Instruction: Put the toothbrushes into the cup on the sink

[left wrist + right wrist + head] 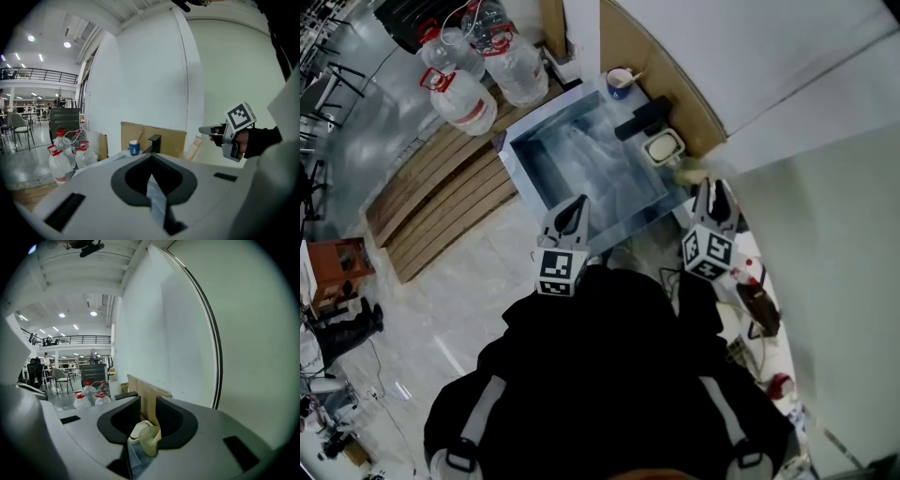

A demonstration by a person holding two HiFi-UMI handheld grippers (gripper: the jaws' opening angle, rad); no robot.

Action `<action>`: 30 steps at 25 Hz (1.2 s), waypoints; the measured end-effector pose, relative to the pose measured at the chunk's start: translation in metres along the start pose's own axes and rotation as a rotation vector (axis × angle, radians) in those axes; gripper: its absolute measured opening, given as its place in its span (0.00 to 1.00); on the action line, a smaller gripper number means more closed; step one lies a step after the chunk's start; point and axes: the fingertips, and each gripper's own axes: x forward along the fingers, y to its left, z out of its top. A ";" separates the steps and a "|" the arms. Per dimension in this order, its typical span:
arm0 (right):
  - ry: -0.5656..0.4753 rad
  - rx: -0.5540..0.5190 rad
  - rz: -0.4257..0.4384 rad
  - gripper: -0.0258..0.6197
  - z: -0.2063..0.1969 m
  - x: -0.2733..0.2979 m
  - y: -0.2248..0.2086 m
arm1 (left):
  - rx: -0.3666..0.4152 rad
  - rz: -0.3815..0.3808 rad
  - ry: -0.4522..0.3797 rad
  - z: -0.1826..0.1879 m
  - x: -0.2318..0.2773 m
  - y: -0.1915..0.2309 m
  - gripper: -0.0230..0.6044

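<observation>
Head view: blue-and-white cup (620, 82) stands on the far rim of the steel sink (572, 164). Left tool (577, 208), jaws together, hangs at the sink's near edge. Right tool (717, 192), jaws apart, frames a pale cream object (145, 434).

- We see the cup (620, 82), small and blue with a white rim, standing upright at the far corner of the sink (581, 164). From the left gripper view it (134, 148) stands before a cardboard sheet.
- A thin pale handle (636, 75) leans out of the cup; we cannot tell whether it is a toothbrush.
- The sink is a rectangular steel basin.
</observation>
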 end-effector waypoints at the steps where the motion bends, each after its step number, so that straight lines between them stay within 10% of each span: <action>1: -0.002 -0.002 0.013 0.17 0.001 -0.002 0.004 | -0.003 0.000 -0.002 0.000 0.000 0.000 0.04; 17: -0.044 -0.021 0.340 0.05 -0.010 -0.025 0.098 | -0.024 0.027 -0.044 -0.002 -0.007 0.008 0.04; 30: -0.026 -0.017 0.448 0.04 -0.020 -0.030 0.125 | -0.049 0.063 -0.065 -0.008 -0.013 0.016 0.04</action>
